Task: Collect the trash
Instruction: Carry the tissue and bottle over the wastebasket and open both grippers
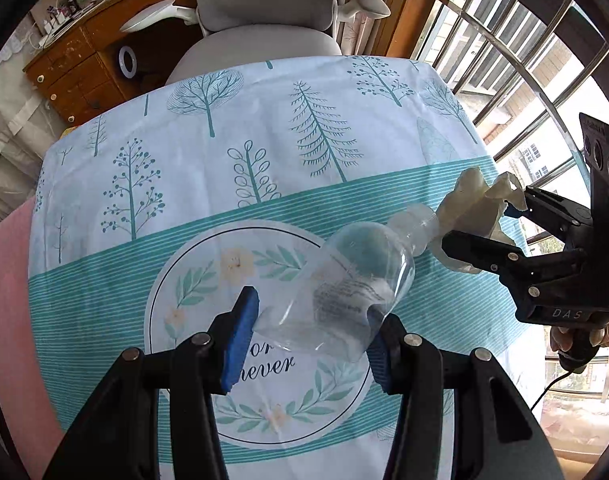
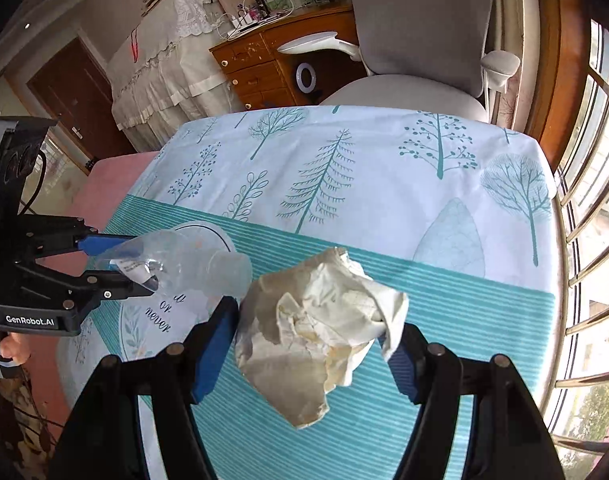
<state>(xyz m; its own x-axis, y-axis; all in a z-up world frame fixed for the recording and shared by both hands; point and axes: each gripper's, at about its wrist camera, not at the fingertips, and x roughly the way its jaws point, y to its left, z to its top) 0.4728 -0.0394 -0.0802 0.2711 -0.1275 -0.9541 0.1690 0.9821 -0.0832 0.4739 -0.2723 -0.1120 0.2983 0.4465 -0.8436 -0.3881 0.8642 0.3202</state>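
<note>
Left gripper (image 1: 308, 340) clamps a clear plastic bottle (image 1: 344, 292) by its base end, jaws about half closed, bottle off the tablecloth (image 1: 264, 128); long axis runs from near-left up to far-right, neck end toward the right gripper (image 1: 484, 228), nothing visible inside. Right gripper, jaws fairly wide, pinches a crumpled paper wad (image 2: 324, 328), just beside the bottle's neck, above the striped band.

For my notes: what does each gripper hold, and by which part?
Left gripper: clear plastic bottle, by its body. Right gripper: crumpled paper, across its middle.
</note>
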